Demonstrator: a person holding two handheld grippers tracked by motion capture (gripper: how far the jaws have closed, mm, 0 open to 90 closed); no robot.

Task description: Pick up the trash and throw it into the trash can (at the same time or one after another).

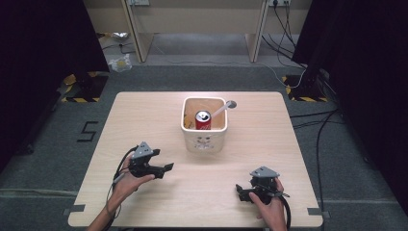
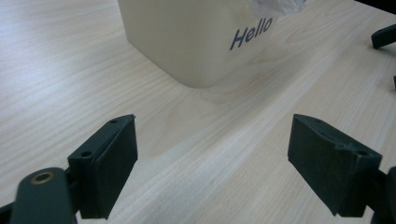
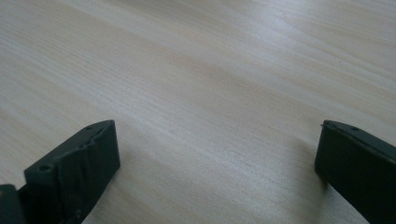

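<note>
one bin (image 1: pixel 204 139), one red can (image 1: pixel 202 120), one spoon (image 1: pixel 225 108), one table (image 1: pixel 144 115), two claws.

red can (image 1: pixel 203 121): lower half hidden behind bin (image 1: pixel 204 140) wall. bin's print too small to read in the high view. in the left gripper view the bin (image 2: pixel 187 42) is cut off by the top edge; crumpled wrapper (image 2: pixel 280 7) blurred, clipped. right hand-held gripper (image 2: pixel 385 36) a sliver at the right edge.

I see a pale wooden table (image 1: pixel 144 110) on grey carpet (image 1: pixel 48 159). A black "5" (image 1: pixel 88 131) marks the floor to its left. Beyond are hazard-striped bases (image 1: pixel 79 89), a crumpled bag (image 1: pixel 120 62), and cables (image 1: pixel 317 134) trailing at right.
</note>
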